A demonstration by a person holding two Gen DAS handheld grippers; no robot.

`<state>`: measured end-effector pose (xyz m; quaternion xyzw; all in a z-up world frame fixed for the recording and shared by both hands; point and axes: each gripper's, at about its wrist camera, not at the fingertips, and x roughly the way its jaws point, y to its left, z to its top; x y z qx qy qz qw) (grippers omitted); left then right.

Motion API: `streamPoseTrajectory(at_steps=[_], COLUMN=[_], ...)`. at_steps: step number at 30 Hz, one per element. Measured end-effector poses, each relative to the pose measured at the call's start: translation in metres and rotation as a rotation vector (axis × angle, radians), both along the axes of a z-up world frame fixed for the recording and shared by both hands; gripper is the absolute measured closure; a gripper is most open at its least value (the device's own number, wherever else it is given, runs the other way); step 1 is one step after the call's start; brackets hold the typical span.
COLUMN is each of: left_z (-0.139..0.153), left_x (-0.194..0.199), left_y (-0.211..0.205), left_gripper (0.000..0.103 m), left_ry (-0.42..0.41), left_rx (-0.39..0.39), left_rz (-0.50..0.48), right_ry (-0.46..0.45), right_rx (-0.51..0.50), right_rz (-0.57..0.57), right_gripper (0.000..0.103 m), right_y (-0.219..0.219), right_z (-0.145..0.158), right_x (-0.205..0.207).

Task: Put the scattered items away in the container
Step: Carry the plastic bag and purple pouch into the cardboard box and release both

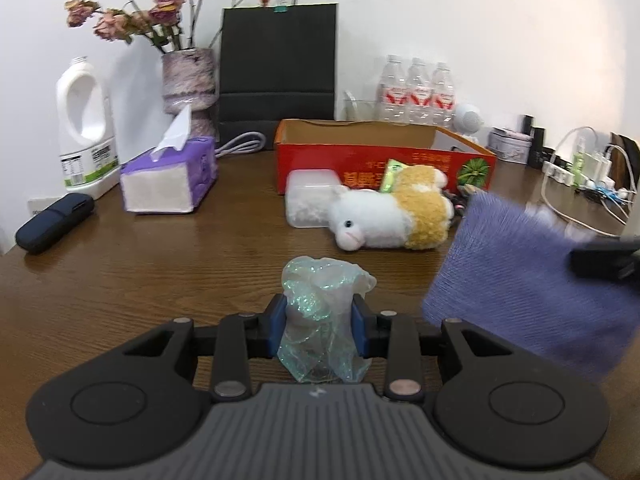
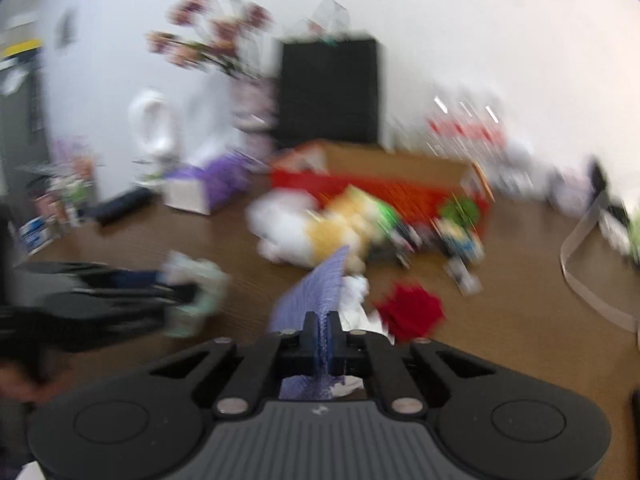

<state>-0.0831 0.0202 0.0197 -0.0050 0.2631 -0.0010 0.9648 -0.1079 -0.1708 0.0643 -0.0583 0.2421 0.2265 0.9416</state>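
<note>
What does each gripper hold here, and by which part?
Left gripper: crumpled clear plastic bag, pinched across its middle. Right gripper: purple cloth, clamped at its lower edge.

My left tool (image 1: 319, 326) grips a crumpled plastic bag (image 1: 322, 320); the plush sheep (image 1: 390, 216) lies mid-bench (image 1: 160, 264) before the red box (image 1: 384, 156).

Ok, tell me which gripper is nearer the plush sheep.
Right. The right gripper, shut on the purple cloth, sits just in front of the plush sheep. The left gripper, clamping the crumpled plastic bag, is further back and to its left.
</note>
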Motion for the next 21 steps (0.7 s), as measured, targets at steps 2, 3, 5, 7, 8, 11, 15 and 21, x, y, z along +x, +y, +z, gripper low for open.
streamPoseTrajectory(at_steps=[2, 3, 5, 7, 8, 11, 15, 21], left_z=[0.002, 0.003, 0.005, 0.005, 0.004, 0.002, 0.001, 0.001], left_x=[0.0, -0.001, -0.001, -0.001, -0.001, 0.002, 0.003, 0.003], left_y=[0.002, 0.002, 0.002, 0.001, 0.001, 0.001, 0.0, 0.005], left_gripper=[0.069, 0.069, 0.069, 0.069, 0.069, 0.069, 0.069, 0.069], left_ry=[-0.007, -0.012, -0.016, -0.016, -0.014, -0.007, -0.006, -0.006], left_rx=[-0.004, -0.004, -0.002, -0.003, -0.004, -0.003, -0.004, -0.009], left_rz=[0.004, 0.004, -0.001, -0.009, -0.011, -0.01, -0.019, -0.006], right_ry=[-0.054, -0.083, -0.119, -0.066, -0.012, 0.093, 0.087, 0.097], right_rx=[0.006, 0.02, 0.044, 0.019, -0.013, -0.035, -0.064, -0.056], right_rz=[-0.003, -0.02, -0.08, -0.122, -0.105, 0.062, 0.083, 0.116], right_gripper=[0.101, 0.101, 0.1, 0.094, 0.092, 0.076, 0.061, 0.063], right_y=[0.002, 0.0, -0.008, -0.013, -0.012, -0.004, 0.006, 0.023], right_z=[0.013, 0.018, 0.024, 0.018, 0.012, -0.01, -0.024, -0.034], right_x=[-0.01, -0.012, -0.007, 0.007, 0.013, 0.011, 0.006, 0.017])
